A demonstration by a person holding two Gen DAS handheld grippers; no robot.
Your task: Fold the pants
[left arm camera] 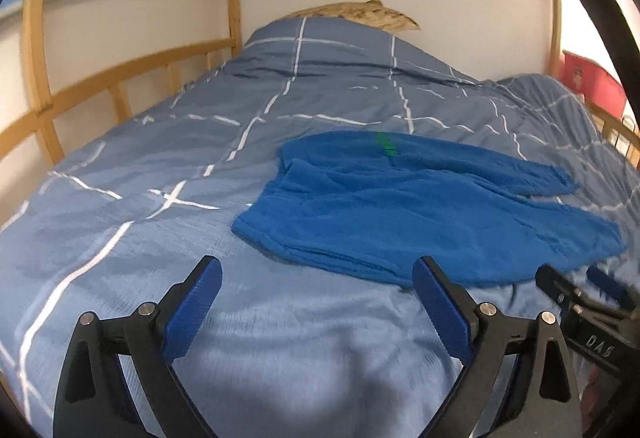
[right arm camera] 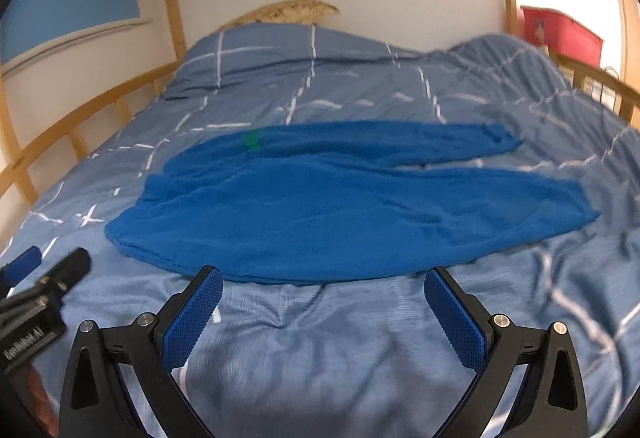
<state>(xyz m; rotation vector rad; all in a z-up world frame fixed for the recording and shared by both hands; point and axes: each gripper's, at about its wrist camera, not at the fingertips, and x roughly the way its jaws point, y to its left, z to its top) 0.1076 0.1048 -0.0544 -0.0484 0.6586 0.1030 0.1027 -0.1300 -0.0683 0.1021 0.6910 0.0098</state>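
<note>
Bright blue pants (left arm camera: 404,206) (right arm camera: 340,206) lie spread flat on a blue checked duvet, waistband to the left, both legs running right, with a small green tag (right arm camera: 252,139) near the waist. My left gripper (left arm camera: 316,274) hovers open just short of the pants' near waist edge, nothing between its blue pads. My right gripper (right arm camera: 322,284) is open too, its fingertips at the near hem of the closer leg, holding nothing. Each gripper shows at the edge of the other's view: the right one (left arm camera: 576,290), the left one (right arm camera: 48,266).
The duvet (left arm camera: 168,166) covers a bed inside a wooden bunk frame, with a slatted rail (left arm camera: 116,90) along the left. A tan patterned pillow (right arm camera: 292,8) lies at the head by the white wall. A red box (right arm camera: 560,30) stands beyond the right rail.
</note>
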